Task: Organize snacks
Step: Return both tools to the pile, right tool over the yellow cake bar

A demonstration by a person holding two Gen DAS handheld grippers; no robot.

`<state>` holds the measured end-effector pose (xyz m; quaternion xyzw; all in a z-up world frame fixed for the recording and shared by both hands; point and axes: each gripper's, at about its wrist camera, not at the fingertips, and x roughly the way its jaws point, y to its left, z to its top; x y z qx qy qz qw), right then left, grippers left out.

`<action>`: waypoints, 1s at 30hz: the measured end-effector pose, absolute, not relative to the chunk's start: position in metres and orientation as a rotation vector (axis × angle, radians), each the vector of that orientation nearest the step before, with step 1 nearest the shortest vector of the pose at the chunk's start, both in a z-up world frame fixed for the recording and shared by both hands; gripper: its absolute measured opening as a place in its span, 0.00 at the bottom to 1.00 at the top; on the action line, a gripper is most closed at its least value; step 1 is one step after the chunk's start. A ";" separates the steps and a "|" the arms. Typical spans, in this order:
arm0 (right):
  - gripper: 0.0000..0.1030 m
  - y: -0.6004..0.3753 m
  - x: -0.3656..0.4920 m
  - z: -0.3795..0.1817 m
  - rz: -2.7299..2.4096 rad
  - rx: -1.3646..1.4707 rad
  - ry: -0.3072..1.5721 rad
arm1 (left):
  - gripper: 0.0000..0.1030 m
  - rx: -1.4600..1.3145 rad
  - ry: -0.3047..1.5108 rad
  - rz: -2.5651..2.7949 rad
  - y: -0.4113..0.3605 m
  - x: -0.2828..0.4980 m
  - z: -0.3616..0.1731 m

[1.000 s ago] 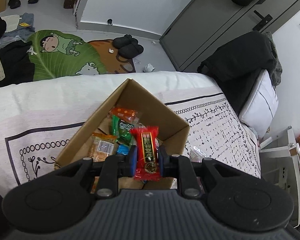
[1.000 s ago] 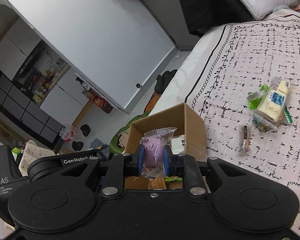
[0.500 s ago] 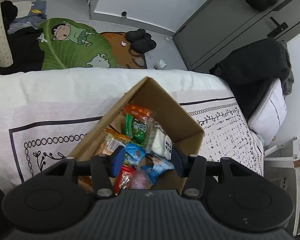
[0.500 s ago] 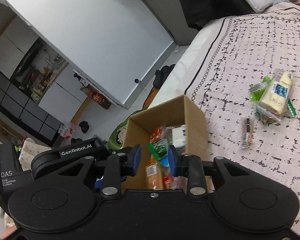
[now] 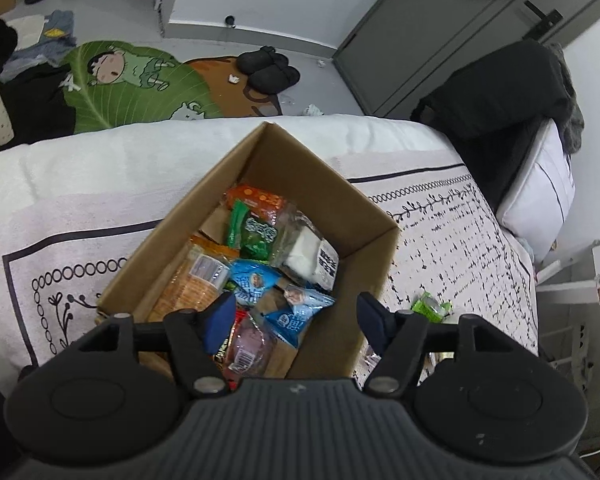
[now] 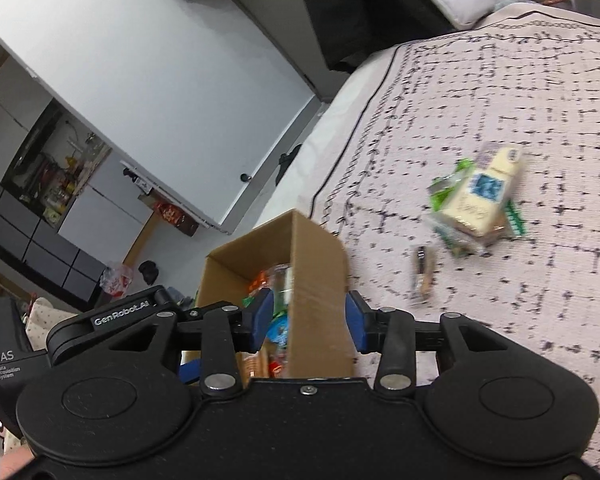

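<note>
Both grippers, left and right, hang wide and empty over the box of snacks. Loose packets lie on the bed at two o'clock, apparently next for collection.

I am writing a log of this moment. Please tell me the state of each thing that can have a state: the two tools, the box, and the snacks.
Left tool: open, empty, above the box.
Right tool: open, empty, at the box wall.
Cardboard box: open top, upright, part filled with snacks.
Purple snack: lying inside the box.
Yellow packet pile: out on the bed cover.
Small dark bar: out on the cover.
</note>
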<state>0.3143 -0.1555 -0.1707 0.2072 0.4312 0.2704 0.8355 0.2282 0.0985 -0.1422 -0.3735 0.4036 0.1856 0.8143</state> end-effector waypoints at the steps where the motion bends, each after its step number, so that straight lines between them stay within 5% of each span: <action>1: 0.40 -0.160 0.315 -0.171 0.567 0.440 0.912 | 0.64 -0.787 0.862 0.394 0.096 0.230 -0.142; 30: 0.54 -0.257 0.362 -0.214 0.460 0.589 0.899 | 0.64 -0.437 0.815 0.132 -0.010 0.278 -0.133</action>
